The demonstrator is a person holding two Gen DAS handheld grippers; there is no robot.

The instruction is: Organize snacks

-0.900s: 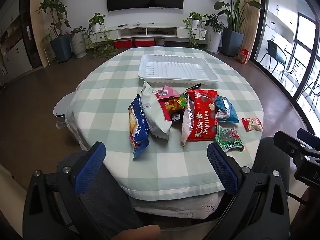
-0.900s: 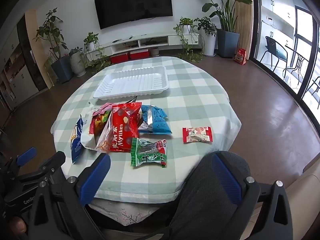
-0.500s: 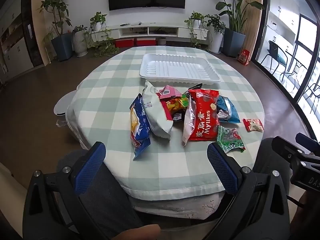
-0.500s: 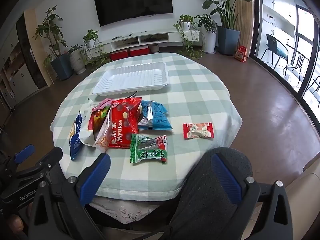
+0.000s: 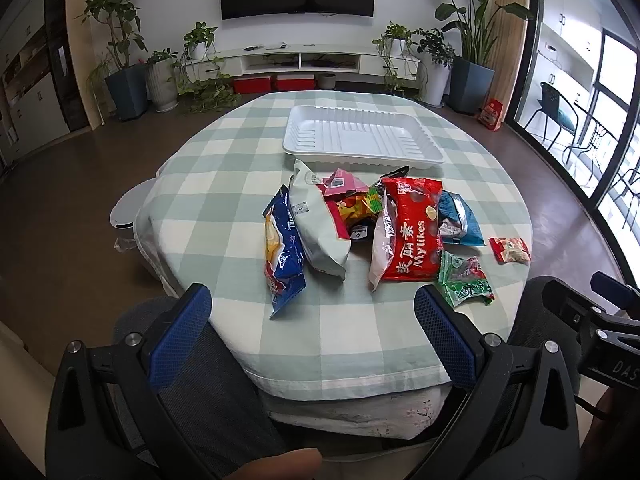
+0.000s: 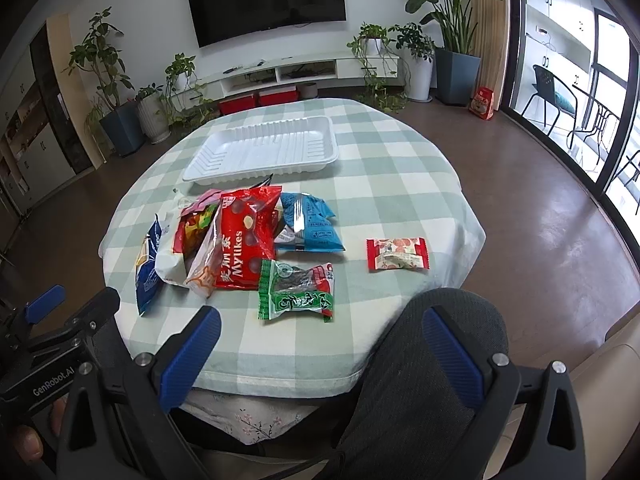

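Both claws hang low at the near edge of the round checked table [image 5: 224, 184], jaws spread wide and holding nothing. The snacks lie in a loose heap at the middle of the cloth, with the empty white tray [image 5: 362, 138] just beyond them on the far side.

The right gripper [image 6: 320, 354] looks the likelier to go first. The green packet [image 6: 296, 296] lies almost straight ahead of it, nearest of all the snacks, flat on the cloth with its long axis running left to right across the jaws' line of approach. The small red-and-white candy packet [image 6: 397, 254] sits alone, farther right and well apart from the heap.

The left gripper [image 5: 312, 334] faces the blue chip bag [image 5: 282, 252] and the pale green bag [image 5: 318, 226], both lying lengthwise near-to-far and overlapping. The red Mylikes bag [image 5: 408, 236] lies between the two claws, its near end resting beside the green packet.
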